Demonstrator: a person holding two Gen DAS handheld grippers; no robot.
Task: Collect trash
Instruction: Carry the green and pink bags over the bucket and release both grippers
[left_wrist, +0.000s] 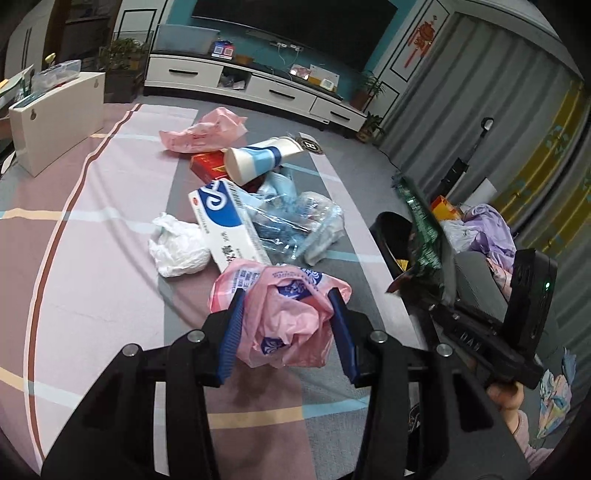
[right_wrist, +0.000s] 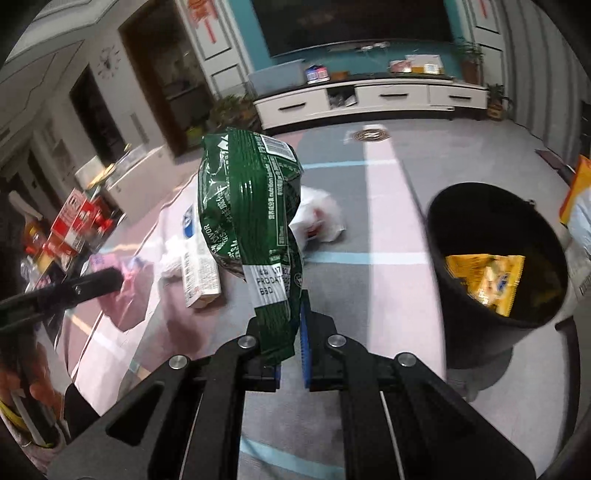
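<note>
My left claw (left_wrist: 286, 314) grips a pink plastic bag (left_wrist: 284, 317) at lower centre; my right claw (right_wrist: 291, 332) pinches a green wrapper (right_wrist: 251, 206) left of the black bin (right_wrist: 495, 332).

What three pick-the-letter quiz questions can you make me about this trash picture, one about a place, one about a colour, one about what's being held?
1. Where is the yellow wrapper?
A. In the black bin
B. On the TV stand
C. In the left gripper

2. What colour is the bag in the right gripper?
A. Pink
B. Green
C. White

3. What is the left gripper doing?
A. Holding nothing
B. Holding a paper cup
C. Holding a pink bag

Answers:
1 A, the wrapper lies inside the bin.
2 B, the green bag is pinched between its fingers.
3 C, the blue fingers squeeze the crumpled pink bag from both sides.
</note>
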